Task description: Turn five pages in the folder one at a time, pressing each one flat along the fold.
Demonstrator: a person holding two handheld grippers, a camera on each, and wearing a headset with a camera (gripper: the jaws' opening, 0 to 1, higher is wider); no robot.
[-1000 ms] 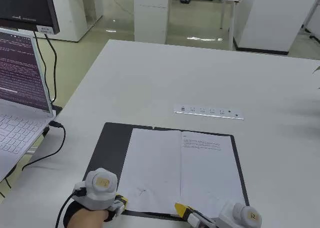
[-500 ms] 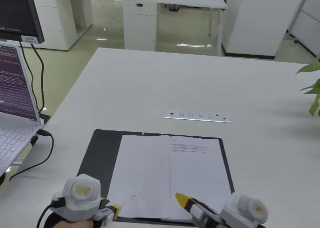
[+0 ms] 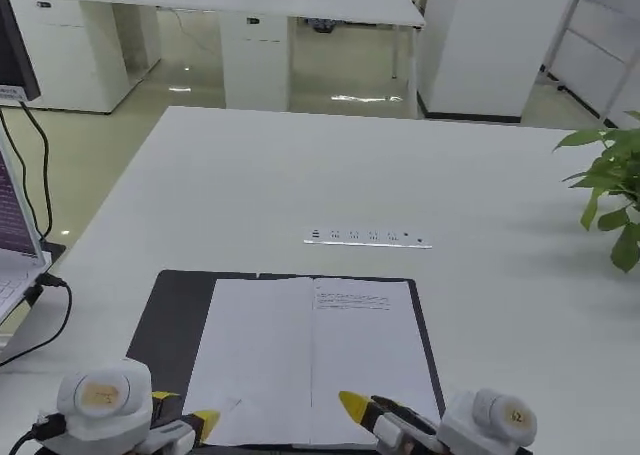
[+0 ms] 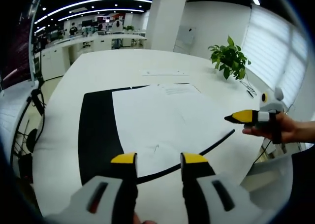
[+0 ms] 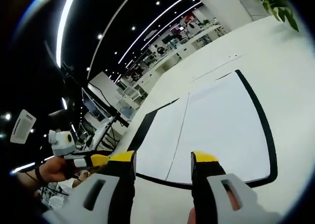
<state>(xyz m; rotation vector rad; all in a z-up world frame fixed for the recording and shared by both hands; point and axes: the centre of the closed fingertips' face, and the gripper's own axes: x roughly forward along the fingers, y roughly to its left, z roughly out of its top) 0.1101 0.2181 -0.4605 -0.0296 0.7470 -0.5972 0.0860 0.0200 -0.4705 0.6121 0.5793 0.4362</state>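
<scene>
A black folder (image 3: pixel 168 320) lies open and flat on the white table, with a blank left page (image 3: pixel 255 355) and a right page (image 3: pixel 365 350) that has a few printed lines at its top. My left gripper (image 3: pixel 188 415) hovers at the folder's near left corner, open and holding nothing; its own view shows yellow-tipped jaws (image 4: pixel 158 159) apart above the left page (image 4: pixel 147 125). My right gripper (image 3: pixel 352 407) hovers over the near edge of the right page, just right of the fold (image 5: pixel 178 130), with its jaws (image 5: pixel 162 157) apart and nothing between them.
A white power strip (image 3: pixel 367 238) is set into the table beyond the folder. A potted plant (image 3: pixel 610 190) stands at the right edge. A laptop (image 3: pixel 12 245) and its black cable (image 3: pixel 52 310) sit at the left. White desks stand across the aisle.
The head view has swung to the right, bringing the plant into sight. The right gripper has drifted slightly right of the fold. The folder and pages lie as before.
</scene>
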